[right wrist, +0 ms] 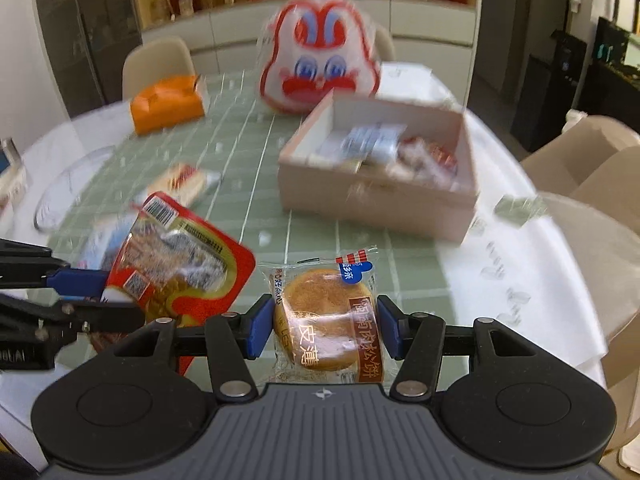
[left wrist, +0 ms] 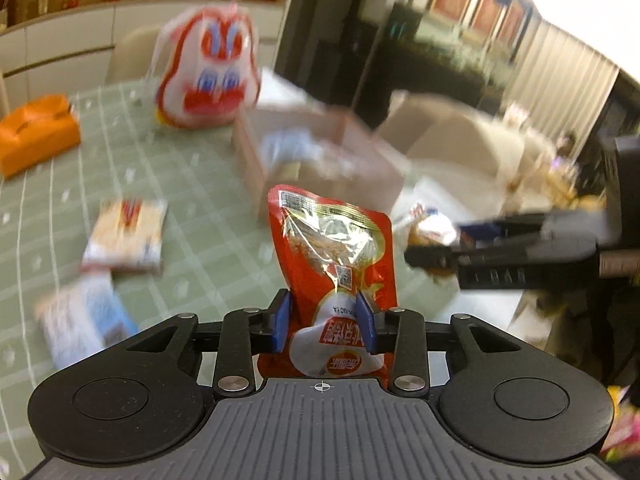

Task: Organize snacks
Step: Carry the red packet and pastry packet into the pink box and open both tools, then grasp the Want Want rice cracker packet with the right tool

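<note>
My left gripper (left wrist: pixel 325 322) is shut on a red snack pouch (left wrist: pixel 334 264) and holds it upright above the green tablecloth; the pouch also shows in the right wrist view (right wrist: pixel 176 276), held from the left. My right gripper (right wrist: pixel 325 326) is shut on a wrapped round pastry (right wrist: pixel 326 322); that gripper shows at the right of the left wrist view (left wrist: pixel 416 258). A pale open box (right wrist: pixel 360 196) with several snack packets inside stands on the table beyond both grippers, and shows blurred in the left wrist view (left wrist: pixel 256 160).
A white and red rabbit-face bag (right wrist: pixel 320 64) stands behind the box. An orange tissue box (right wrist: pixel 168 104) sits at the far left. Loose snack packets (left wrist: pixel 126 234) lie on the cloth (right wrist: pixel 256 168), and a glass plate (right wrist: pixel 64 188) is at the left. Beige chairs (right wrist: pixel 592 168) stand to the right.
</note>
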`<state>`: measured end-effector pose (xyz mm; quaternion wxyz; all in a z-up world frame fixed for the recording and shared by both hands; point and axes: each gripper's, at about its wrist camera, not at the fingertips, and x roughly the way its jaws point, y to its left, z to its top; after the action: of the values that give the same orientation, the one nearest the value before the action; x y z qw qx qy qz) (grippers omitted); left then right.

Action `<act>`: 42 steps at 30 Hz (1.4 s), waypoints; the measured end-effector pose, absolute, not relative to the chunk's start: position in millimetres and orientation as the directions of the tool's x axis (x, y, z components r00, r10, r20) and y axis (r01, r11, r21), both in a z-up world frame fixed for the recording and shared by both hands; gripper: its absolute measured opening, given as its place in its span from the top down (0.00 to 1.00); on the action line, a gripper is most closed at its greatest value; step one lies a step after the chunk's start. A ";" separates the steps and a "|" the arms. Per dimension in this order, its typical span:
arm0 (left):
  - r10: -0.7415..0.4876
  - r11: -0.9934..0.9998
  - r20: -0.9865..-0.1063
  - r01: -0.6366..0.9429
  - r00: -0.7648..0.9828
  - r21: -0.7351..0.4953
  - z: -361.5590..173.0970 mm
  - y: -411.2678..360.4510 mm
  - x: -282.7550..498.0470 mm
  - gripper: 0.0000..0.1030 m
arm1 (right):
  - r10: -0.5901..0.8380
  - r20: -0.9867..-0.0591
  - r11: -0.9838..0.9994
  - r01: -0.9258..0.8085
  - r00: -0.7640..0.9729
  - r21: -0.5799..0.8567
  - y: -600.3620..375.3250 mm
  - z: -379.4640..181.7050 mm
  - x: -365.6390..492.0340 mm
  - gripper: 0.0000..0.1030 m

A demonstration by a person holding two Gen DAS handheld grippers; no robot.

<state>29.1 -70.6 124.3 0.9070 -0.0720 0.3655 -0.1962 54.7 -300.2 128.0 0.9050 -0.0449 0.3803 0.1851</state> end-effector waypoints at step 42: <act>0.073 0.897 -0.842 -0.404 0.534 -0.179 62.5 84.6 85.0 0.63 | 0.516 -0.765 0.814 -0.499 0.384 0.298 -126.9 94.3 191.5 0.27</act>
<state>85.0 84.6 62.5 0.8573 -0.1792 0.4622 0.1390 191.5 -126.9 94.3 0.8319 0.0094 0.4635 0.3051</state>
